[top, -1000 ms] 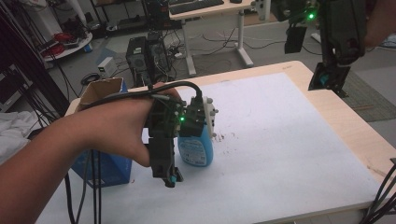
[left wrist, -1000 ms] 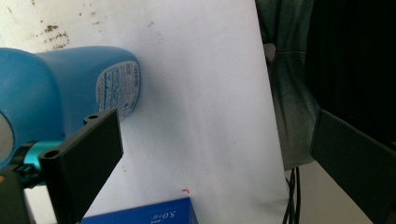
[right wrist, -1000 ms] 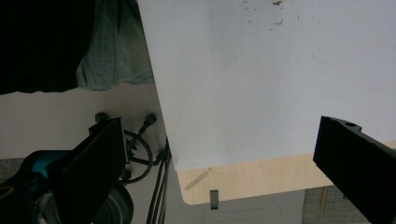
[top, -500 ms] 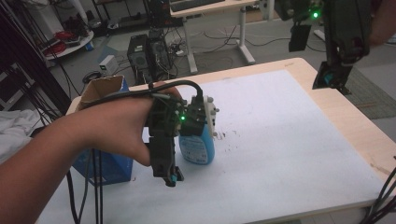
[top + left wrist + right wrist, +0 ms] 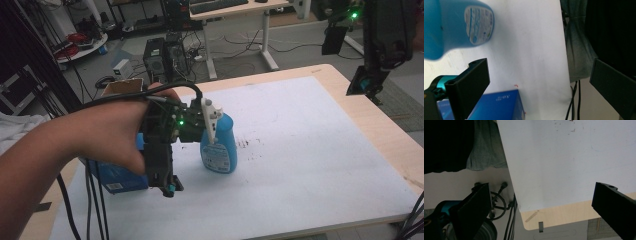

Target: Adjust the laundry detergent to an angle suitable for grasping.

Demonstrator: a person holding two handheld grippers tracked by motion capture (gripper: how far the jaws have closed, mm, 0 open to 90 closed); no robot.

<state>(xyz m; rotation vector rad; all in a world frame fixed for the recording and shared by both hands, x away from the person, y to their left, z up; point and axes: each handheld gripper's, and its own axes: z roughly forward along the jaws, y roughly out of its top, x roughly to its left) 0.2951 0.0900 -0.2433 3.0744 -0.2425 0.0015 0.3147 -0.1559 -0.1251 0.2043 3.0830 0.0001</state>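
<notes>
status: approach phase, grasp not yet made.

the blue spray bottle [image 5: 219, 142] stands upright on the white sheet [image 5: 300, 150] covering the tabletop [image 5: 385, 135], near the sheet's left-centre, with its white trigger head [image 5: 210, 112] at the top. a few small reddish-brown marks [image 5: 247, 144] lie on the sheet just right of the bottle. a blue box [image 5: 117, 175] sits to the bottle's left, near the front-left edge.

the left tongs [image 5: 167, 187] hang just beside the bottle on its left, pointing downward toward the sheet. in the left gripper view the jaws stand wide apart with nothing between them; the bottle [image 5: 456, 25] lies above and outside the gap.

the right tongs [image 5: 367, 82] are held high over the far right edge of the tabletop, well apart from the bottle. in the right gripper view the jaws stand wide and empty.

remaining, as judged: bring the left tongs around the bottle, close, lift. no contact with the bottle is confirmed.
</notes>
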